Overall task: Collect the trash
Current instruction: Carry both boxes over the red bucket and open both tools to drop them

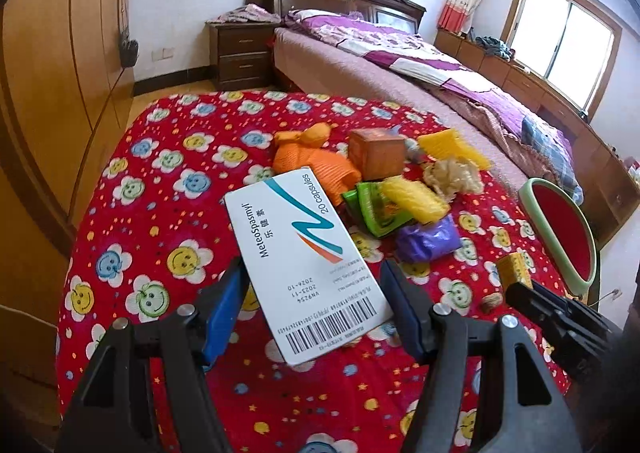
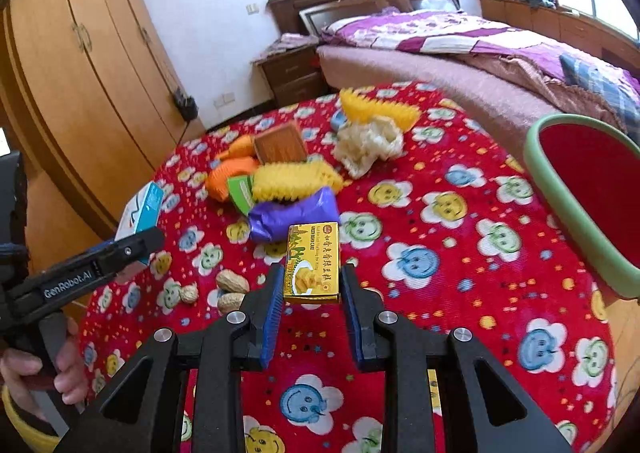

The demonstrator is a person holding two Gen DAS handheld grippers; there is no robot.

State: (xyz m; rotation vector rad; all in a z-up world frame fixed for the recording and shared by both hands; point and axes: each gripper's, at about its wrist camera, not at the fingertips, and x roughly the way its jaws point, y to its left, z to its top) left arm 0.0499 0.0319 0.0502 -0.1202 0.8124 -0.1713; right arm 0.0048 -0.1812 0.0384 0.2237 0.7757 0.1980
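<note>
My left gripper (image 1: 312, 267) is shut on a white capsule box (image 1: 296, 249), held tilted above the red flowered tablecloth (image 1: 160, 181). The right wrist view catches that box (image 2: 140, 213) and the left gripper (image 2: 136, 245) at the far left. My right gripper (image 2: 313, 271) is shut on a yellow green-bean-cake box (image 2: 314, 261), its blue pads (image 2: 272, 305) pressing both sides. Beyond lies a trash pile: purple wrapper (image 2: 292, 215), yellow foam net (image 2: 292, 181), green wrapper (image 2: 240, 193), orange net (image 2: 228, 177), brown box (image 2: 280, 143), crumpled white net (image 2: 368, 143).
A red bin with a green rim (image 2: 560, 193) stands at the table's right edge, also in the left wrist view (image 1: 560, 221). Three peanuts (image 2: 232, 281) lie left of my right gripper. A bed (image 2: 460, 49), nightstand (image 1: 240, 53) and wardrobe (image 2: 80, 53) surround the table.
</note>
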